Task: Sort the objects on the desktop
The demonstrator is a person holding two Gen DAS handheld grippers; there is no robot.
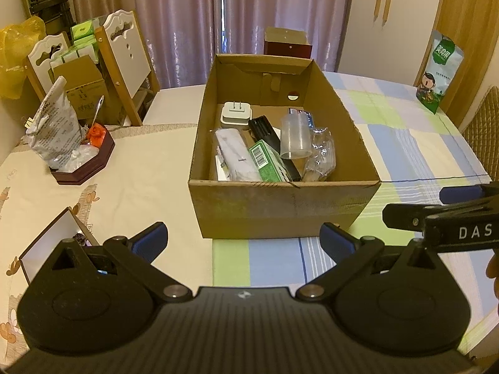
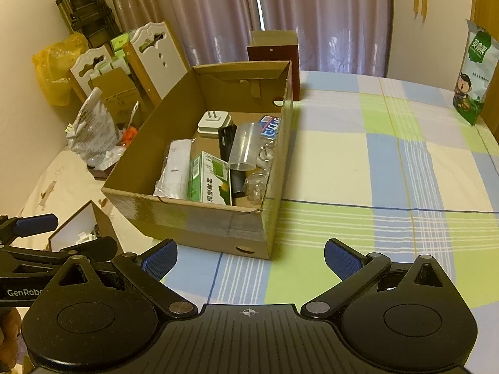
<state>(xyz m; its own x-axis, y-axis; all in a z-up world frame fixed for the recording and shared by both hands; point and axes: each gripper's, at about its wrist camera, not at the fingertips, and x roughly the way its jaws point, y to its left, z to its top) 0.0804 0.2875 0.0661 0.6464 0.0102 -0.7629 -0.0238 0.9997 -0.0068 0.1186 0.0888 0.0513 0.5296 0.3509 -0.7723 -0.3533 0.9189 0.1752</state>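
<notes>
Sitting far left: a dark red octagonal tray (image 1: 85, 168) on the cream part of the surface (image 1: 131, 187), holding a crumpled printed bag (image 1: 54, 124), something orange and a metal utensil.
Near left edge: a small open box with a white inside (image 1: 51, 243), just beside the left hand-held gripper.
Left hand-held gripper (image 1: 243, 240): fingers spread wide apart, nothing between them, hovering over the surface in front of the cardboard box — blue pads (image 1: 149, 241) facing inward.
Cardboard box (image 1: 280, 205): open-topped, standing where the cream cloth meets the checked cloth.
Box contents, left to right: a white wrapped packet (image 1: 237, 152); a white plug adapter (image 1: 235, 112) toward the back; a green carton with a barcode (image 1: 268, 160); a black elongated item (image 1: 269, 134), partly covered; a clear plastic cup (image 1: 294, 137) lying tilted on top; crinkled clear wrapping (image 1: 322, 155) against the right wall.
Behind the box: a dark red case (image 1: 287, 48), partly hidden.
Right hand-held gripper (image 2: 249, 260): fingers likewise wide apart and empty, over the checked cloth — just beside the left one.
Far right: a green and white snack bag (image 2: 477, 71) standing upright, well apart from the box.
</notes>
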